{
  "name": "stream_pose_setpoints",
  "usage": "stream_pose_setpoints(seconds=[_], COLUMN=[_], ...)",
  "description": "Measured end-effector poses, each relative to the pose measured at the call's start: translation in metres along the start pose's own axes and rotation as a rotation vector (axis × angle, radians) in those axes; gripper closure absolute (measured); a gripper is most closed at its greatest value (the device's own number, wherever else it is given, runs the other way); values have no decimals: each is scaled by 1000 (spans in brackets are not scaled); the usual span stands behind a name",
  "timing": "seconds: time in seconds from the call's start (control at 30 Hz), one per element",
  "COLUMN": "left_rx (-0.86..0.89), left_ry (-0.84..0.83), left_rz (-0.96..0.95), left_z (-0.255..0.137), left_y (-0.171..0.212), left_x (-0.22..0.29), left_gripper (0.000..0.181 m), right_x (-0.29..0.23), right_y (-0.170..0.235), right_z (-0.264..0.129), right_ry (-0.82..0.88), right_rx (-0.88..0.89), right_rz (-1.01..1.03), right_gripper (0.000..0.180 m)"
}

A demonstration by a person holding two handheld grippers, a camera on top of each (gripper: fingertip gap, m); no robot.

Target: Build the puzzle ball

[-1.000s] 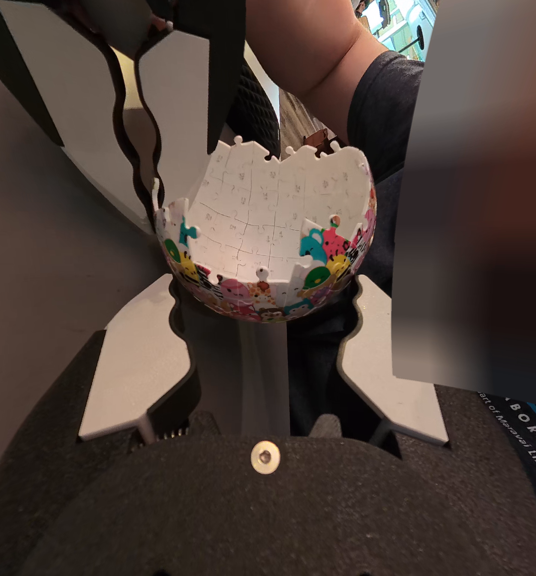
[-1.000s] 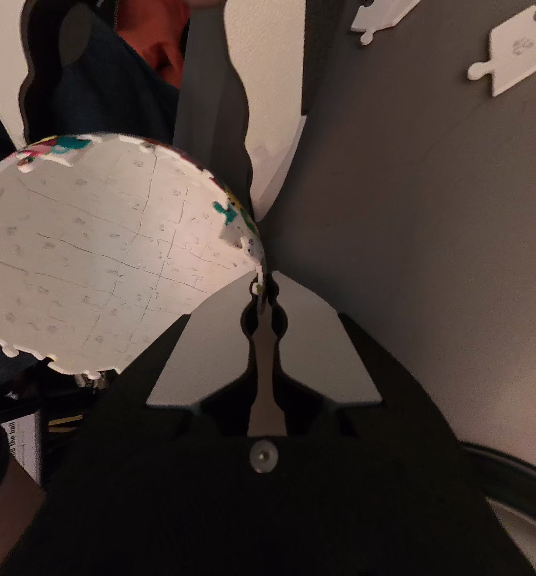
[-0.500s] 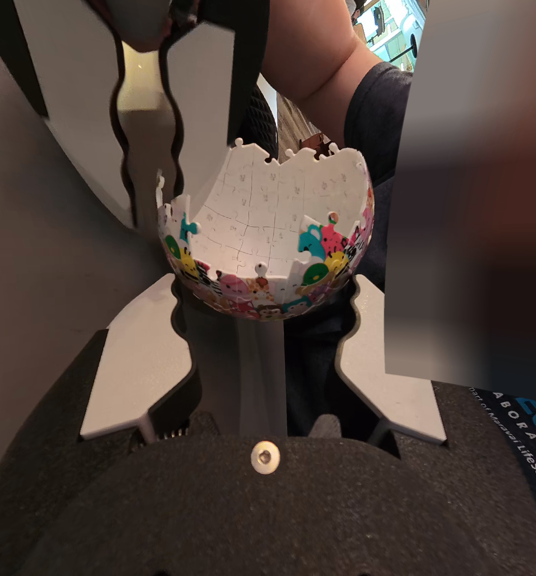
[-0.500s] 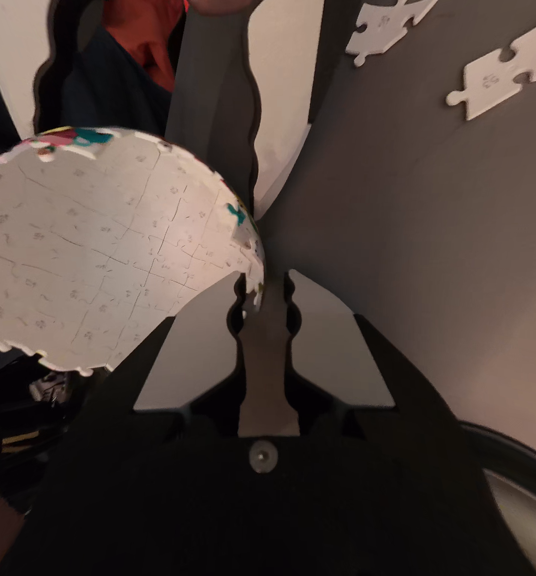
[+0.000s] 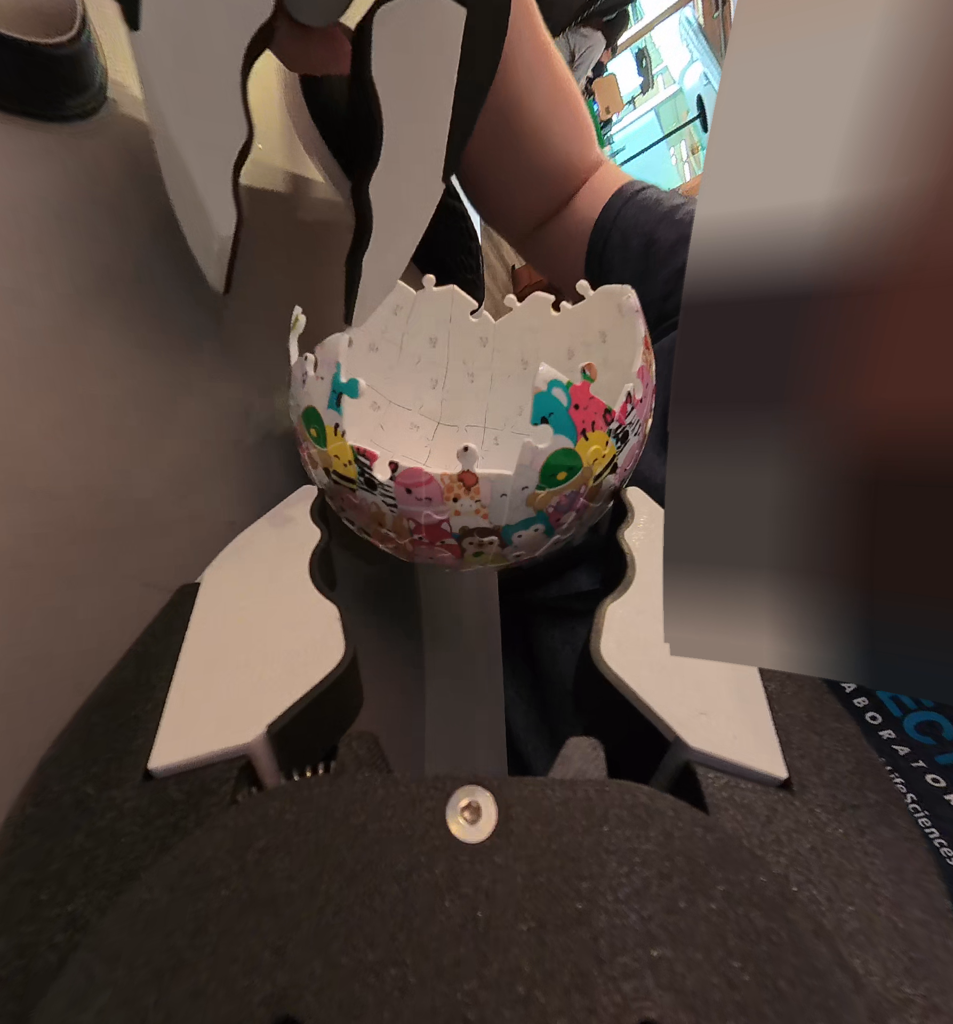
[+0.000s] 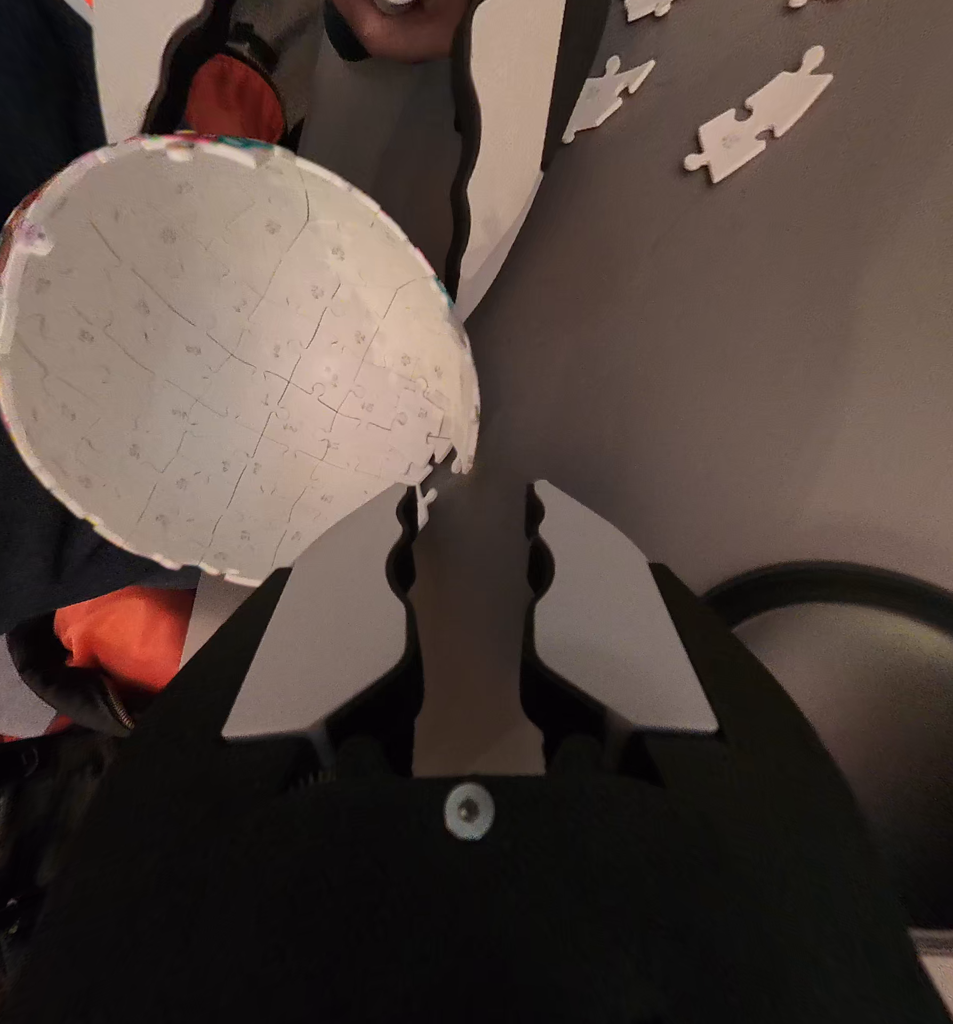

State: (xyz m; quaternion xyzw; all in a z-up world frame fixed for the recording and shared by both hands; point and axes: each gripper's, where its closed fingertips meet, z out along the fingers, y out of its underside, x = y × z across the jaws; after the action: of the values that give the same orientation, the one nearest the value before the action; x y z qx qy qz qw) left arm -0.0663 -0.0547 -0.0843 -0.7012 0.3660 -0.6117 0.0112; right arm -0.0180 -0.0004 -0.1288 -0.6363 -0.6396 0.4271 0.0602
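Puzzle ball (image 5: 471, 443): a half-built shell, open side up, cradled between the left gripper (image 5: 471, 498) fingers above the grey table (image 6: 740, 332).
Handling: likely light and fragile; best held low on the finished curve.
Left gripper: spread wide, clamped on the shell.
Right gripper (image 6: 471, 490): parted, empty, tips just beside the rim.
Loose pieces (image 6: 756, 116): lying well apart.

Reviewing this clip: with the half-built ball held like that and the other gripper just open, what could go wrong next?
1. The left gripper clamps the ball only at its lower curve; a harder squeeze may pop seams, a looser one may let it roll out.
2. The right gripper is open beside a thin rim piece; a nudge could knock that out.
3. Spare pieces lie on the table, far from the ball.
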Motion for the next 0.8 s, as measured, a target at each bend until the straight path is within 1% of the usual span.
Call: stream_pose_setpoints(seconds=[0.2,0.4,0.63,0.8], left_rx=[39,54,74,128], left_ry=[18,28,33,25], left_rz=[-14,-16,-1,-5], left_z=[-2,-1,2,-3], left_y=[-4,-6,-8,-9], left_x=[2,4,8,7], left_gripper=[91,97,100,103], right_x=[-5,-12,-27,-36], right_y=[9,9,6,5], right_z=[-6,-9,-7,-1], right_ry=[15,23,37,76], right_rx=[33,98,142,141], right_rz=[42,81,90,83], right_gripper=[143,144,144,143])
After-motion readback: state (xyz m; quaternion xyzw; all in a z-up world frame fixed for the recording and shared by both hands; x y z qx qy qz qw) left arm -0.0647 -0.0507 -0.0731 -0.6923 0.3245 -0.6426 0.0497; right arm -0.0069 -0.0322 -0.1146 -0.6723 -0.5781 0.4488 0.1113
